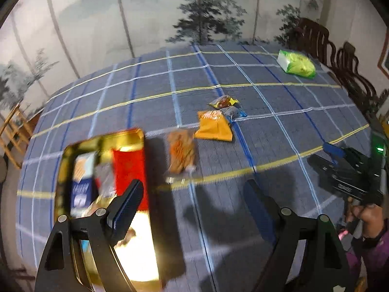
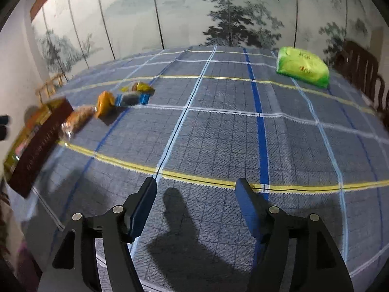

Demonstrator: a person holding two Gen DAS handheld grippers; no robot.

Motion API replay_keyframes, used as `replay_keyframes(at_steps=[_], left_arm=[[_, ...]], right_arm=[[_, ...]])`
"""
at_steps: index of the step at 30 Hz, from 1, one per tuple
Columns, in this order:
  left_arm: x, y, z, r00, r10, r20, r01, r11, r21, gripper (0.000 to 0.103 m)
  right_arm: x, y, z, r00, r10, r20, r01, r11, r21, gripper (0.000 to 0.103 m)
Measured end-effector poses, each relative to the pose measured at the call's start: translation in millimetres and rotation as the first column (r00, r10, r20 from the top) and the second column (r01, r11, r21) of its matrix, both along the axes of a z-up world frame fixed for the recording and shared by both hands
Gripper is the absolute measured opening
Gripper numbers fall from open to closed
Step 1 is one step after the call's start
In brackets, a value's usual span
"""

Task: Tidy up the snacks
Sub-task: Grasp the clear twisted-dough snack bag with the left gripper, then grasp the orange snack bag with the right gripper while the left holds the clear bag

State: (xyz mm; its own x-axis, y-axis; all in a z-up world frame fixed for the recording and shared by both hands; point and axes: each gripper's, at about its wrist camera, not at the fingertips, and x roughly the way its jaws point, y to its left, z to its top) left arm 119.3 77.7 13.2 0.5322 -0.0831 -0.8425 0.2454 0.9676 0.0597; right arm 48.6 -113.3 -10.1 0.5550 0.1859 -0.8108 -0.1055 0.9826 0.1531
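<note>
A gold tin (image 1: 65, 160) with a red side sits at the left of the table and holds several snack packs; it also shows in the right wrist view (image 2: 36, 143). Beside it lie a clear pack of brown crackers (image 1: 181, 151), an orange bag (image 1: 214, 126), a blue-grey pack (image 1: 233, 112) and a yellow pack (image 1: 223, 101). The same row shows in the right wrist view: crackers (image 2: 79, 119), orange bag (image 2: 105, 103), blue-grey pack (image 2: 131, 99), yellow pack (image 2: 137, 87). My left gripper (image 1: 194, 192) is open and empty, its left finger over the tin. My right gripper (image 2: 195, 189) is open and empty above bare cloth.
A green tissue pack (image 1: 296, 63) lies at the far right of the checked tablecloth (image 1: 279, 102); it also shows in the right wrist view (image 2: 302, 66). Dark wooden chairs (image 1: 340, 58) stand along the right edge. A painted folding screen (image 1: 145, 12) stands behind the table.
</note>
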Motion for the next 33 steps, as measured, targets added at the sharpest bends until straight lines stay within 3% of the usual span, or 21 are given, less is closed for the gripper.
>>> replay_keyframes(at_steps=[6, 18, 20, 23, 25, 28, 33], left_arm=[[53, -11, -33, 0.993, -0.042, -0.107, 0.043, 0.999, 0.009, 0.079], [97, -13, -75, 0.983, -0.015, -0.185, 0.032, 0.995, 0.09, 0.077], [97, -16, -78, 0.983, -0.029, -0.183, 0.046, 0.995, 0.089, 0.073], [90, -21, -82, 0.983, -0.04, -0.179, 0.052, 0.996, 0.068, 0.058], [83, -24, -81, 0.983, -0.048, -0.178, 0.057, 0.997, 0.047, 0.037], [64, -29, -80, 0.978, -0.049, -0.205, 0.036, 0.997, -0.065, 0.035], [7, -49, -80, 0.987, -0.051, -0.151, 0.039, 0.996, -0.086, 0.035]], right_arm=[[-1, -4, 0, 1.0, 0.012, 0.011, -0.012, 0.998, 0.064, 0.072], [-4, -7, 0, 0.999, 0.029, 0.036, -0.034, 0.991, 0.132, 0.076], [-3, -8, 1, 0.999, 0.028, 0.037, -0.033, 0.99, 0.138, 0.076], [-1, -9, 0, 0.999, 0.025, 0.032, -0.029, 0.989, 0.146, 0.078], [-1, -9, 0, 0.999, 0.025, 0.028, -0.029, 0.988, 0.149, 0.079], [0, -9, 0, 1.0, 0.022, 0.022, -0.025, 0.989, 0.149, 0.08], [2, -9, -2, 1.0, 0.019, 0.008, -0.02, 0.988, 0.15, 0.082]])
